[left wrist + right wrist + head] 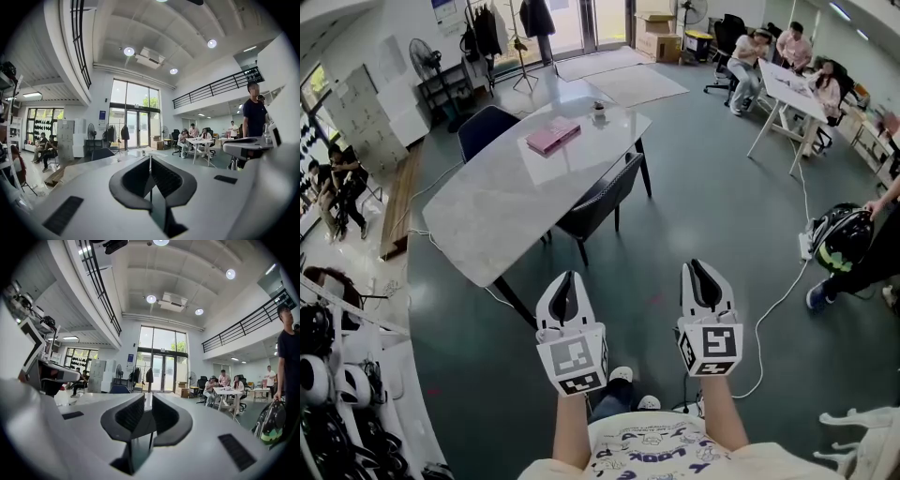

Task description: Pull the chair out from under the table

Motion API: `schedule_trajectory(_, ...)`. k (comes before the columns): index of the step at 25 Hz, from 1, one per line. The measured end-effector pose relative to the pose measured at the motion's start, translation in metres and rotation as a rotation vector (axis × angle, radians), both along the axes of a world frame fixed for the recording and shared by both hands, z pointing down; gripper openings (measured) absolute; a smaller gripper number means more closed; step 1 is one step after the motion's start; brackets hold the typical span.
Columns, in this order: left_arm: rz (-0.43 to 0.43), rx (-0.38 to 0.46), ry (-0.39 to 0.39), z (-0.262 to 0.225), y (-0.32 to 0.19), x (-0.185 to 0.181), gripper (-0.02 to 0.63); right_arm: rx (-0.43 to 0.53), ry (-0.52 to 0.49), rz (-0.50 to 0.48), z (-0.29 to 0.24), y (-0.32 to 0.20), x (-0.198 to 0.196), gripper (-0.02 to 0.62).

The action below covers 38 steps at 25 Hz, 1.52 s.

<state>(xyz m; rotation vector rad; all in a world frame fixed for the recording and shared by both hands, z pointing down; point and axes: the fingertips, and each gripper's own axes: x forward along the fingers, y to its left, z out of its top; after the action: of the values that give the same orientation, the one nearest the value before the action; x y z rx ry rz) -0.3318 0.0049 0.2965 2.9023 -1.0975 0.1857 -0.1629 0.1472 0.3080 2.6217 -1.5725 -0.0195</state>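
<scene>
Closest to the lens, a printed shirt (661, 448) and two bare forearms are seen. Beyond them both tools are held out side by side, roughly level, over the dark green floor (694, 197). The left gripper (566, 281) is seen with its jaws brought fully together, pad against pad, and nothing is caught between them. On the right gripper (704, 269) a thin slit is left between the pads. Nothing is held there either, and only the room is visible past the tips.

The chair (602, 200) taken to be the one meant (a dark one, on the long side of the table that faces the person) is tucked with its seat under the white table (487, 211), its back just beside the edge. It is well apart from both grippers, ahead of them across bare floor. A second, blue chair (486, 129) is placed at the far side, and a pink book (552, 137) and a cup (599, 113) are set on the top.

By this showing, none of the task proper can be counted as done: the chair has not been touched and is not yet out. The approach remains to be completed. The jaws would have to be parted wide enough for the backrest and closed on it, and the chair then drawn back clear of the tabletop.
</scene>
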Motion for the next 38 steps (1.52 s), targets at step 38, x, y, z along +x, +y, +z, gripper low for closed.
schedule_trajectory(38,0.105,-0.078,-0.027,0.039,-0.135,0.105,0.239,-0.081,-0.025,-0.036,0.028,-0.136,0.087,0.239)
